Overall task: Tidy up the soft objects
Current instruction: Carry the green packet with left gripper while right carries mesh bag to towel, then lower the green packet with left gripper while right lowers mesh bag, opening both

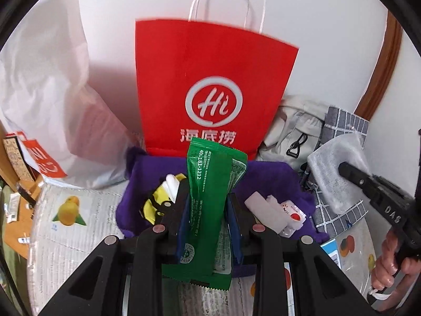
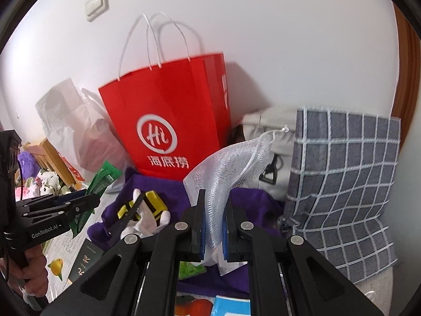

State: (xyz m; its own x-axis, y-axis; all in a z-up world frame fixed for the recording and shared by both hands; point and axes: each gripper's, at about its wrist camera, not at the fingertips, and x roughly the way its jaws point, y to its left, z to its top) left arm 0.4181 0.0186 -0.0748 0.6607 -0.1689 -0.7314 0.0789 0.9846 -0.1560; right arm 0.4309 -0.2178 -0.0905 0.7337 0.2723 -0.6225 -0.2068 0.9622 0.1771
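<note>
My left gripper (image 1: 208,210) is shut on a green snack packet (image 1: 208,184) and holds it upright above a purple cloth (image 1: 273,176). It also shows in the right wrist view (image 2: 79,205) at the left, with the packet (image 2: 102,179) sticking up. My right gripper (image 2: 213,226) is shut on a white mesh bag (image 2: 231,166) and holds it over the purple cloth (image 2: 158,184). In the left wrist view the mesh bag (image 1: 334,168) hangs from the right gripper (image 1: 350,171). A yellow and black striped soft toy (image 2: 150,205) lies on the cloth.
A red paper bag (image 1: 210,87) stands against the wall behind the cloth. A white plastic bag (image 1: 52,105) is left of it. A beige bag (image 2: 273,137) and a grey checked bag (image 2: 342,173) are at the right. Small white packets (image 1: 273,210) lie on the cloth.
</note>
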